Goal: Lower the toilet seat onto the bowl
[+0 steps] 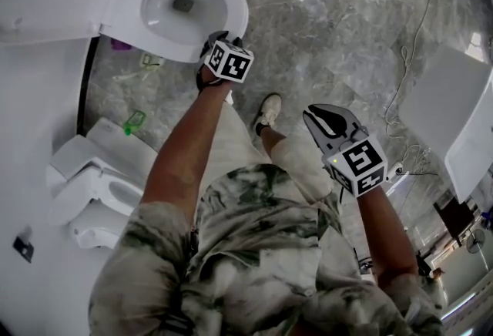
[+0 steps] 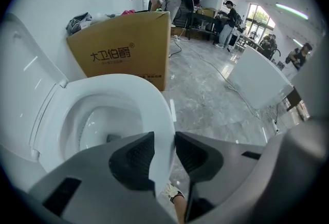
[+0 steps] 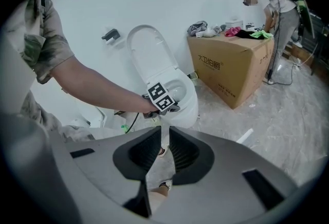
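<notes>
Left hand-held gripper [image 2: 164, 141] is clamped on the toilet seat's [image 2: 151, 102] front edge, low over the bowl [image 2: 97, 120]. It should settle gently, not drop. Right hand-held gripper [image 3: 164, 133] hangs empty, jaws apart.

On side of cardboard box [image 2: 121, 48]: black printed brand 大卫伯爵 with ® mark; smaller line underneath, illegible. Same print in right gripper view.

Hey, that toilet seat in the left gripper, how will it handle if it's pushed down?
The toilet seat looks like rigid moulded plastic, so it probably won't flex. Its glossy surface may slip between the left gripper's pads. Seemingly hinged at the back beside the upright lid, it should swing, not slide.
</notes>
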